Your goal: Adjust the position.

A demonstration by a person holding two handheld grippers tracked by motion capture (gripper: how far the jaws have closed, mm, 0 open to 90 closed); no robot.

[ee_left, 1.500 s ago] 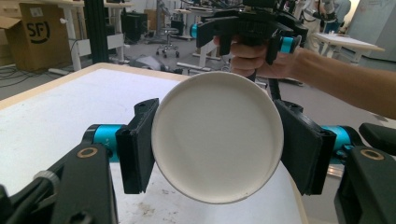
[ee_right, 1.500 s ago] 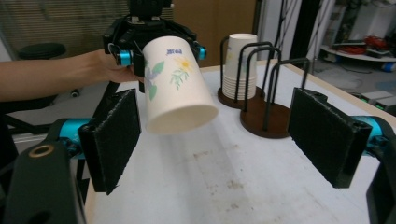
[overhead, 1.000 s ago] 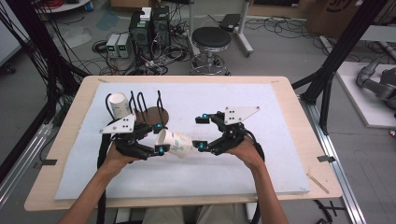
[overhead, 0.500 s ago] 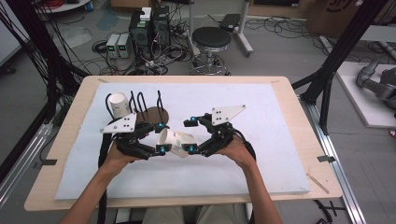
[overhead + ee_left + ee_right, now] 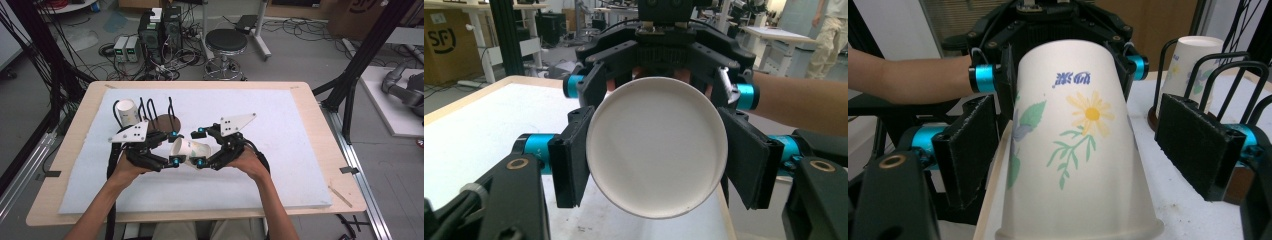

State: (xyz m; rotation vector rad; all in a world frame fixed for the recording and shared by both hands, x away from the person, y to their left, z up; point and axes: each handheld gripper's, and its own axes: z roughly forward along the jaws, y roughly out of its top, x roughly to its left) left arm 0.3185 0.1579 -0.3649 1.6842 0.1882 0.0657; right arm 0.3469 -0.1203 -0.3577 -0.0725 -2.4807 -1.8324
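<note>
From the high view, the paper cup point(image 5: 190, 150) lies on its side above the white mat point(image 5: 280, 150), near the middle and toward the near edge. The left gripper point(image 5: 173, 148) clamps its narrow end; the right gripper point(image 5: 200, 148) stands spread around the rim end. Far left sits a wire cup rack point(image 5: 155, 112) on a brown base, with a second cup point(image 5: 128, 112) in its leftmost slot. That rack is just behind the hands, so a swing backward could knock it.

In the left gripper view, the cup's base point(image 5: 657, 150) is pressed between both pads point(image 5: 570, 160); too hard a squeeze could buckle the thin wall.

In the right gripper view, the pads point(image 5: 968, 147) flank the flowered wall without touching. Closing off-centre could dent the rim or twist the cup out of the other grip.
</note>
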